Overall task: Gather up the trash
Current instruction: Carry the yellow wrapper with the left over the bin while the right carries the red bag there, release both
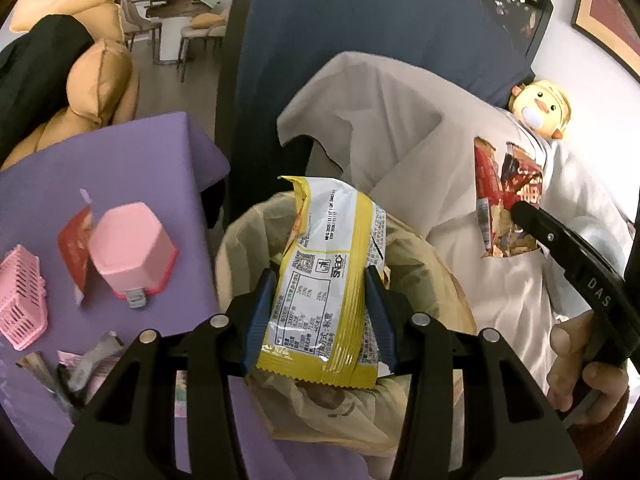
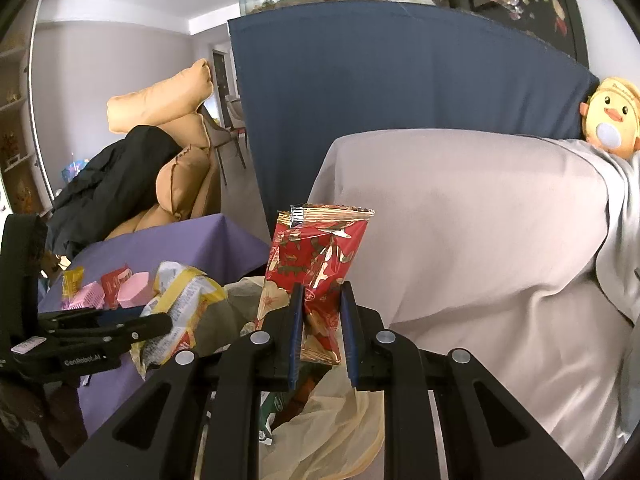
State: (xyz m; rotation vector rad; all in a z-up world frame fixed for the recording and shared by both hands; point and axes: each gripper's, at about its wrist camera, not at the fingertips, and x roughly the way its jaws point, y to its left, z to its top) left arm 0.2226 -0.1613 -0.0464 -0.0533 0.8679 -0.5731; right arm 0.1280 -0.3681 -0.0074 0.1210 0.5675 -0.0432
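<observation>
Yellow-and-white snack wrapper (image 1: 326, 280), crinkled, printed back facing up, pinched between the left gripper (image 1: 320, 280) pads directly over the trash bin (image 1: 436, 280) lined with a beige bag. Red-and-gold foil wrapper (image 2: 320, 276), upright, clamped at its lower end by the right gripper (image 2: 320, 312), above the bag (image 2: 340, 432). More wrappers (image 1: 74, 256) lie on the purple table.

Left wrist view: looking steeply down, close above the lined bin (image 1: 256, 240), purple bench (image 1: 120, 152) to the left. Right wrist view: lower and more level, facing the blue screen (image 2: 400, 100) across the same bin (image 2: 224, 312). Shared by both: bench (image 2: 168, 240), bin, draped sofa (image 1: 420, 120), duck toy (image 2: 610, 116).
</observation>
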